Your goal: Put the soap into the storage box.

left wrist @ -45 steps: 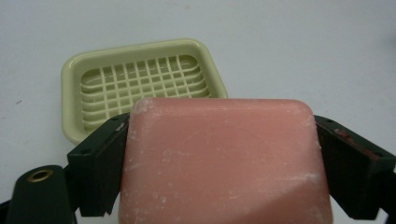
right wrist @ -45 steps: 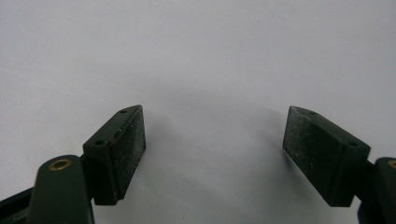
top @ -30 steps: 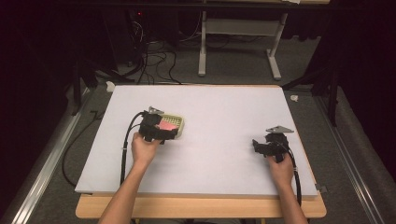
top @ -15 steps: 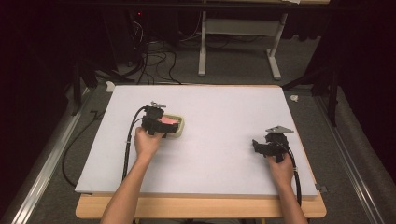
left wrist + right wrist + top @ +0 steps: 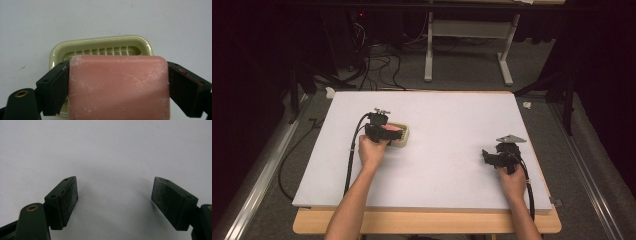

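Soap bar (image 5: 118, 87), clamped in the left gripper (image 5: 117, 85), has lowered toward the soap dish (image 5: 100, 45) at frame centre-left; placement looks imminent. Right gripper (image 5: 115, 202) gapes empty.

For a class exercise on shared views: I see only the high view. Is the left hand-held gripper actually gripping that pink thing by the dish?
Observer: Yes, the left hand-held gripper has both jaws pressed on the ends of the pink soap bar.
Operator: What is the dish like inside?
Observer: The yellow-green soap dish has raised ribs across its floor.
Operator: And the right one?
Observer: The right hand-held gripper is open, with bare white table between its jaws.
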